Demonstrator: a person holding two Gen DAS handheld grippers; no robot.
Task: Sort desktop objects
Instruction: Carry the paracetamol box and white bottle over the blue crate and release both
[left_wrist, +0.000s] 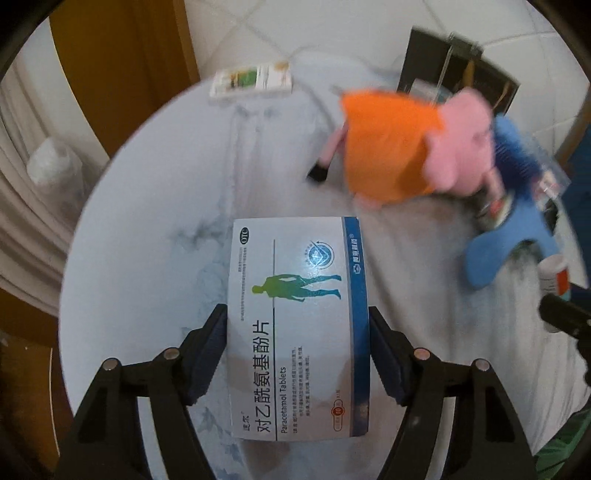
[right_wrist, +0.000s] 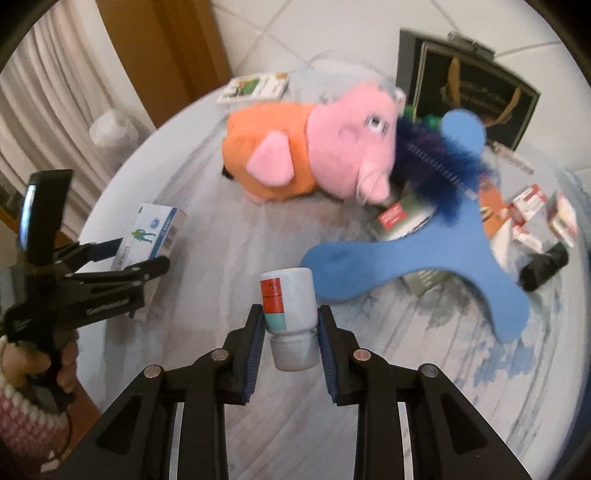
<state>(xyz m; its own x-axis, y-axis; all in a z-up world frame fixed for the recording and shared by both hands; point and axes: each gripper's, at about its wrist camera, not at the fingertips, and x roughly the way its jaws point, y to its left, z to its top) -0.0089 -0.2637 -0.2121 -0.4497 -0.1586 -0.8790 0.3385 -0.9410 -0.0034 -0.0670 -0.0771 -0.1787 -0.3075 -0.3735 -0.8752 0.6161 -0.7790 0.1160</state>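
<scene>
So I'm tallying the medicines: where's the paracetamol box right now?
The paracetamol box lies between the left gripper's fingers on the round table's left side, apart from the pig plush.

Soft even indoor light, glare on the tablet box, motion-blurred background, dark fisheye-curved edges.

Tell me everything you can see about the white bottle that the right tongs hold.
The small bottle looks like white plastic, with a grey ribbed cap and a label of red, orange and teal blocks. It lies along the right tongs, cap toward the camera, base pointing away. Both blue pads press its sides near the neck, and it appears lifted above the pale round table. Nothing else touches it; the blue foam shape lies behind.
</scene>
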